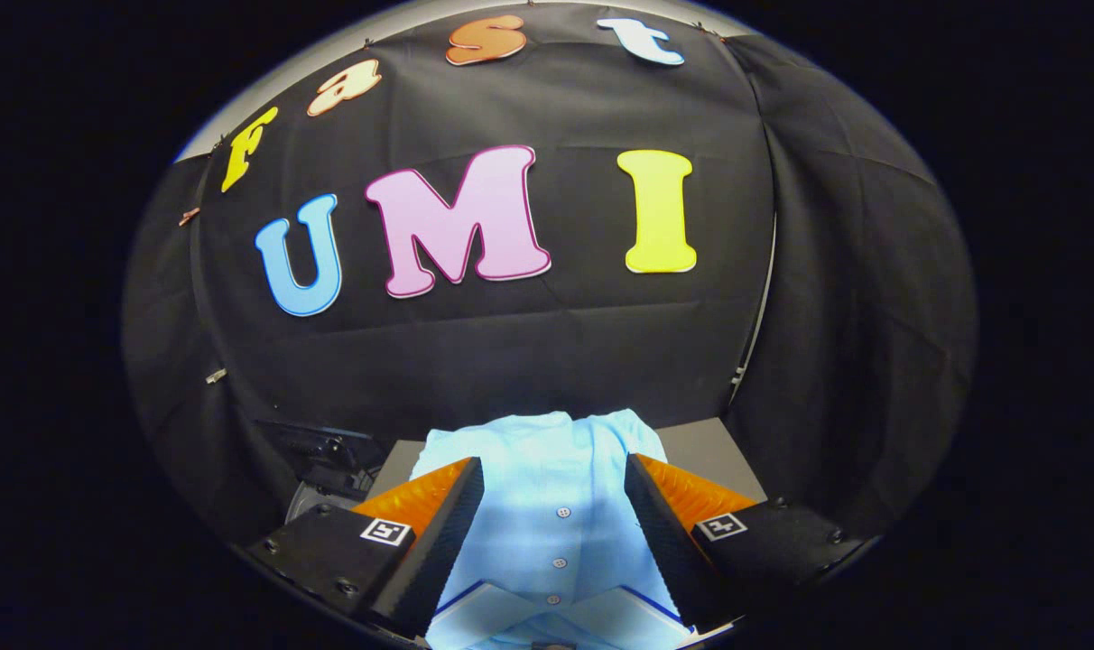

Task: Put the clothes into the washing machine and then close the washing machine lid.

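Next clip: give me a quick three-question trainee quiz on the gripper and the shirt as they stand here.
1. True or false: the gripper has its fingers spread apart.
2. What lies between the fingers? A) a dark towel B) a light blue shirt with buttons C) nothing
3. Fill in: the shirt rests on a ___ table.

Key: 1 true; 2 B; 3 grey.
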Demonstrator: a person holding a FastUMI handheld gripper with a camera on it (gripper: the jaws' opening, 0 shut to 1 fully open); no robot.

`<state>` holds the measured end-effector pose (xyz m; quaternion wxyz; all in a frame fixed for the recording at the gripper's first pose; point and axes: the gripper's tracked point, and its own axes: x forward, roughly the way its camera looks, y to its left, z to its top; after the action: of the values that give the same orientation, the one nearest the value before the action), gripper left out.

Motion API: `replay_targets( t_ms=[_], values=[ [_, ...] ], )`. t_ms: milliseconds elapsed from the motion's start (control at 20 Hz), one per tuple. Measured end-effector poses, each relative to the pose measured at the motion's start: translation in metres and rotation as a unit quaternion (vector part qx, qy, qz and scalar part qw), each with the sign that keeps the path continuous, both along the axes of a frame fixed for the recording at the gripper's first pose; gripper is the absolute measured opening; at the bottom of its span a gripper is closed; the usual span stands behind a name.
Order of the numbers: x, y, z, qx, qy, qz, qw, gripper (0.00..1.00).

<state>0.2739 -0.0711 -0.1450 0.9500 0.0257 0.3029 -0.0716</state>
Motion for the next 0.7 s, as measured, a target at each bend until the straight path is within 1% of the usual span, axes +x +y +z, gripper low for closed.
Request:
replay_targets(
  t_ms=[200, 350, 450, 600, 700],
  values=[
    [0.007, -0.005, -0.027, 0.004, 0.030, -0.003, 1.000, 0.99],
    [0.005, -0.012, -0.047, -0.002, 0.062, -0.006, 0.998, 0.99],
    [0.005, -0.015, -0.060, 0.004, 0.083, -0.005, 0.997, 0.99],
    [0.007, -0.018, -0.076, 0.017, 0.100, -0.007, 0.995, 0.98],
    [0.007, -0.020, -0.081, 0.014, 0.110, -0.007, 0.994, 0.98]
  ],
)
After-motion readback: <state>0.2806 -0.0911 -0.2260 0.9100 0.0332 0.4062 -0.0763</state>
